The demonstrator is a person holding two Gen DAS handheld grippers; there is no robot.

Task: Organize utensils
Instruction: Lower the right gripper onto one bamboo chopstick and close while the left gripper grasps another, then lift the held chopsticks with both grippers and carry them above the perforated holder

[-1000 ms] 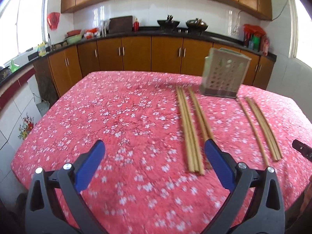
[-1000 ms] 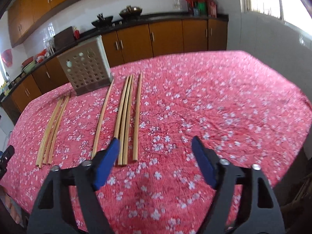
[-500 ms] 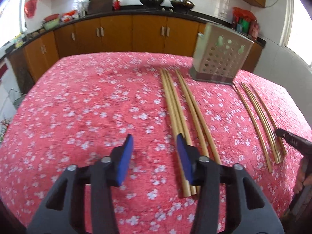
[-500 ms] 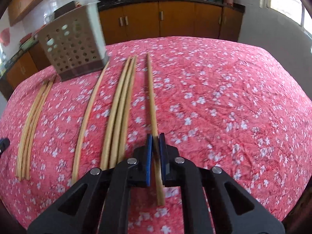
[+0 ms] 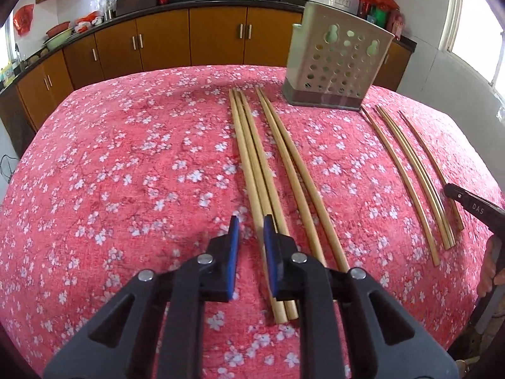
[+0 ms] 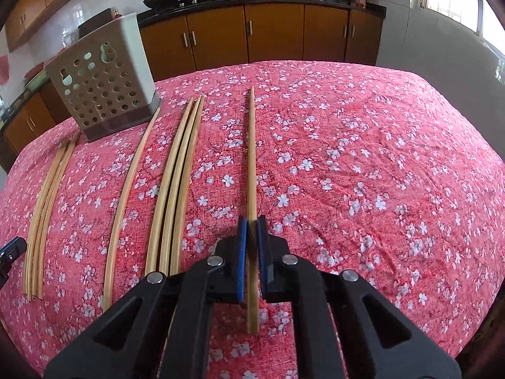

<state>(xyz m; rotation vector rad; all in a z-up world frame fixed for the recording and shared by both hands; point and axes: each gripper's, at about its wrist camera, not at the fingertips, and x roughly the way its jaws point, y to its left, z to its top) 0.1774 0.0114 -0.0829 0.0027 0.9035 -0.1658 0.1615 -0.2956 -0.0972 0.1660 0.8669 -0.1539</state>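
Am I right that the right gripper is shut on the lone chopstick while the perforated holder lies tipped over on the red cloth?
Not quite. The right gripper is shut on the lone chopstick, but the right wrist view shows the perforated holder standing upright on the red cloth.

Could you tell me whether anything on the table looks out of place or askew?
Nothing looks damaged or spilled. The chopsticks lie loose on the tablecloth instead of in the upright holder.

Bright daylight from blown-out side windows (image 5: 473, 25), heavy fisheye bending, dark vignetted corners, cabinets perhaps slightly soft
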